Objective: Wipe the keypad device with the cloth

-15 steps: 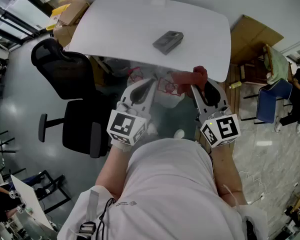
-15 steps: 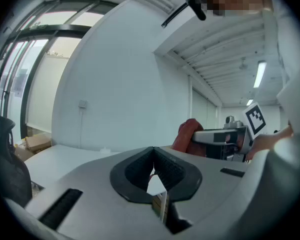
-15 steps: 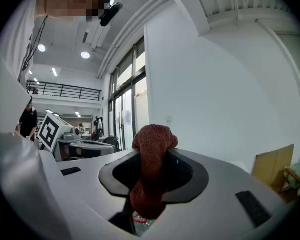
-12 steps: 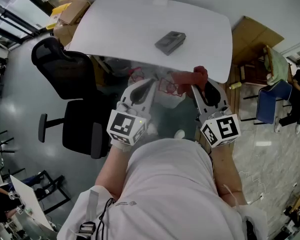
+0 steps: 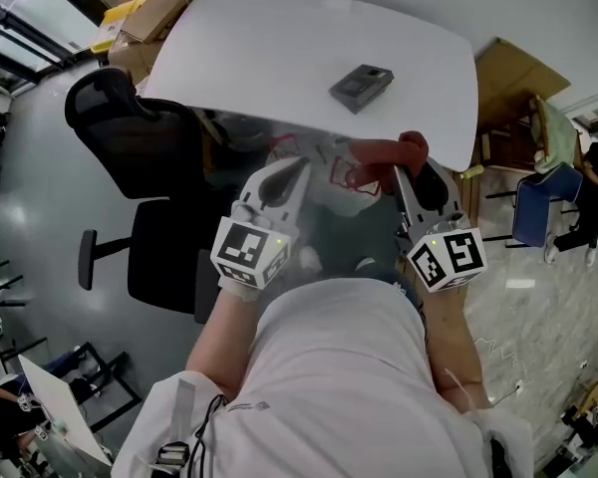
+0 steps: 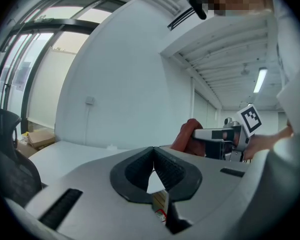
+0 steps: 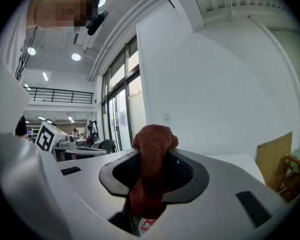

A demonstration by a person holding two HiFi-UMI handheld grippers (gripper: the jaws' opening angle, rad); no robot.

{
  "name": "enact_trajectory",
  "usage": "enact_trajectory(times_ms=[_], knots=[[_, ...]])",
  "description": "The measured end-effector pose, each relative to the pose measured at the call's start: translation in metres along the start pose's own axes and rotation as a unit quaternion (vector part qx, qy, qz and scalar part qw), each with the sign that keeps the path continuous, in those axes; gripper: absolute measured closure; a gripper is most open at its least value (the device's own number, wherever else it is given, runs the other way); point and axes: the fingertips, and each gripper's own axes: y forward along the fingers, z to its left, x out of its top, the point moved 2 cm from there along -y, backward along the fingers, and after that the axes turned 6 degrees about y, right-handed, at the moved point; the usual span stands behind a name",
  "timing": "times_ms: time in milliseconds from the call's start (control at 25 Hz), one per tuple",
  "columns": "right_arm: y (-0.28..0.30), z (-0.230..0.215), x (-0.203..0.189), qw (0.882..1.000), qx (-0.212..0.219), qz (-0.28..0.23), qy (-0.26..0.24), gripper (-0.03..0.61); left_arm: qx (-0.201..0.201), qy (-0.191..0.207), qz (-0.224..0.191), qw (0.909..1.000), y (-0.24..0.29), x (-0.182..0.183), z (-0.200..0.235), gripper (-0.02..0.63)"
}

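Cloth [image 7: 151,134]: rust-red, rough looped terry; counter [image 5: 279,48]: smooth matt white; keypad device [image 5: 362,86]: dark matt plastic; left hand-held gripper [image 6: 153,156] and right hand-held gripper [image 7: 152,159]: smooth matt grey plastic shells, ribbed black pads [image 6: 169,171].

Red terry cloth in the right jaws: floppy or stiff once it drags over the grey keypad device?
Probably floppy: the red terry cloth bunches and folds where the right gripper pinches it. Looks light, and its looped pile should grip rather than slide.

Likely office: white desk [image 5: 279,53], swivel chair [image 5: 135,147]
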Motion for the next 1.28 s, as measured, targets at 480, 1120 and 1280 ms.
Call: enact_trajectory(times_ms=[480,1120,1280], knots=[[0.034,-0.029,-0.005,1.000,0.000,0.020,-0.006,0.462,0.004,-0.009,0.019,0.9998,0.031,-0.015,0.015,0.603],[0.116,-0.150,0.032,0.995,0.089,0.042,0.018,0.462,0.089,-0.018,0.060,0.9941,0.156,-0.005,0.023,0.601],[0.127,-0.182,0.034,0.992,0.108,0.058,0.020,0.462,0.107,-0.025,0.079,0.9908,0.186,-0.011,0.019,0.601]])
